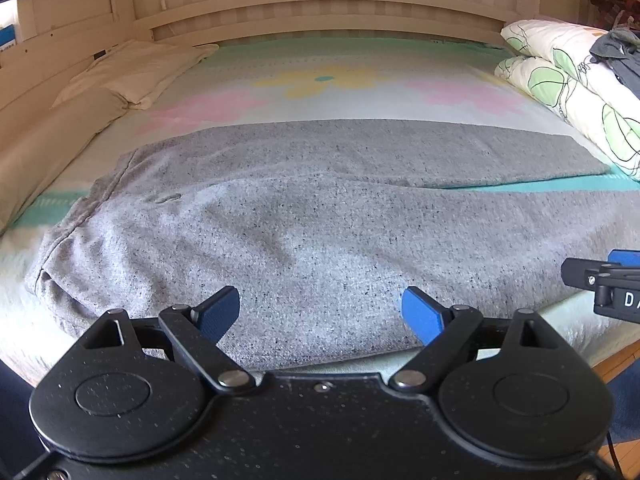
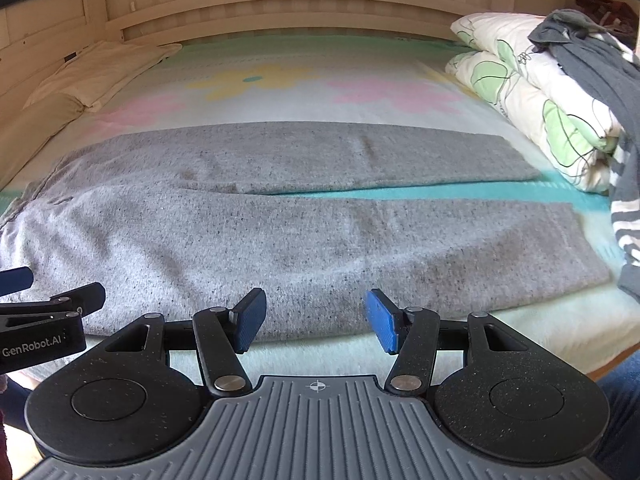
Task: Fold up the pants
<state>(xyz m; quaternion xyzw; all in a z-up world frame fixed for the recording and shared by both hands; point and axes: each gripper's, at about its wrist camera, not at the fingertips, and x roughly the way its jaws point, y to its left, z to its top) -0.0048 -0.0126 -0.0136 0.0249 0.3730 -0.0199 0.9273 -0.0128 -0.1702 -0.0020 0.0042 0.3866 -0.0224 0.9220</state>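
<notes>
Sunlit and pale, the wooden-framed bed with its flowered pastel sheet (image 1: 360,76) is carrying the whole job. Across it the speckled light-grey knit pants (image 1: 304,216) are lying flat and full length, waistband toward my left, the two legs running off to my right with a sliver of turquoise sheet showing between them. By my judgement no fold is made yet: laying one leg over the other and then folding the length are both waiting. I am holding my left gripper (image 1: 320,314) spread wide over the near edge by the seat, gripping nothing, and my right gripper (image 2: 316,318) likewise agape over the near leg. Beyond, cream pillows (image 1: 132,68) are lying to the left; a rolled leaf-print quilt (image 2: 536,92) with dark grey clothes (image 2: 600,60) is sitting on the right.
</notes>
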